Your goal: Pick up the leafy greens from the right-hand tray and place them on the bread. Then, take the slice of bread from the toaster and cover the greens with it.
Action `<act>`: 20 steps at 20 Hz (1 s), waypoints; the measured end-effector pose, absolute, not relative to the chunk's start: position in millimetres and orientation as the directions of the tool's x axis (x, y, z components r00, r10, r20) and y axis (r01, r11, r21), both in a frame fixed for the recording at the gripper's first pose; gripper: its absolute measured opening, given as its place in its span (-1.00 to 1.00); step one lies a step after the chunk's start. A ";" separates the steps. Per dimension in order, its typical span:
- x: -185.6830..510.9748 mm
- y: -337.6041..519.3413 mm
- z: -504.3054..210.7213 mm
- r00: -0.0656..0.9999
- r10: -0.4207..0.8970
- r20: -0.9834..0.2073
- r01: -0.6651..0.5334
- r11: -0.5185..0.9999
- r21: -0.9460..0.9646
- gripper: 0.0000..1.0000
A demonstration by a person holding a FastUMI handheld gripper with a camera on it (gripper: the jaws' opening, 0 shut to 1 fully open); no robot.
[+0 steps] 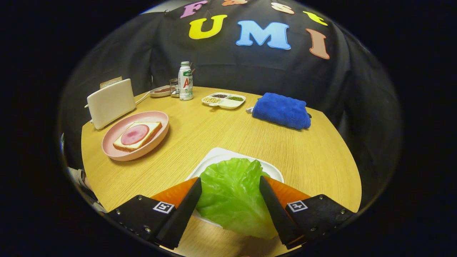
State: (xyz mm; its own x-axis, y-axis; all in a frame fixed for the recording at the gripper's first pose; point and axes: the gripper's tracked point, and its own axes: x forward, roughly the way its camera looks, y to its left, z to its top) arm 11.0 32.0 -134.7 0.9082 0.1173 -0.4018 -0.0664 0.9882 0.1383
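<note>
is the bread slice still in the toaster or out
In. The slice pokes up from the toaster slot. The gripper is far off, fingers either side of the lettuce.

- Counter: round-edged top, light wood grain, pale yellow-brown, evenly lit with soft shadows.
- Wall: black cloth draped behind and around the counter, folds visible, hanging close to the far edge.
- Light: bright and diffuse from above; faint sheen on the wood.
- Below the counter's near-left edge: a small strip of pale material, too blurred to identify.
</note>
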 end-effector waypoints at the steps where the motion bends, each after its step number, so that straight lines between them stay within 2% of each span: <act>1: 8.6 29.8 -128.9 0.912 0.127 -0.390 -0.058 0.981 0.184 1.00; 2: 11.2 25.9 -131.9 0.914 0.119 -0.388 -0.055 0.983 0.174 0.93; 4: 12.2 26.8 -132.4 0.918 0.124 -0.376 -0.064 0.984 0.169 0.63; 5: 11.6 26.2 -132.2 0.918 0.123 -0.376 -0.061 0.983 0.172 0.63; 7: 12.5 27.2 -132.1 0.920 0.122 -0.372 -0.059 0.982 0.177 -0.17; 9: 13.5 26.0 -132.5 0.917 0.104 -0.385 -0.024 0.978 0.207 -0.85; 13: 9.9 23.9 -110.5 0.948 0.046 -0.315 0.020 0.979 0.204 -0.85; 17: 4.3 40.8 -80.3 0.973 0.076 -0.218 -0.016 0.964 0.264 -0.86; 19: 5.2 39.4 -84.2 0.974 0.052 -0.220 -0.007 0.980 0.201 -0.86; 20: 7.4 31.8 -88.7 0.972 0.015 -0.236 0.022 0.988 0.152 -0.97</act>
State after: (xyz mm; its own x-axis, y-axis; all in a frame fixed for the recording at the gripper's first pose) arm 7.4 31.8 -88.7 0.9717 0.0151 -0.2358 0.0215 0.9882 0.1520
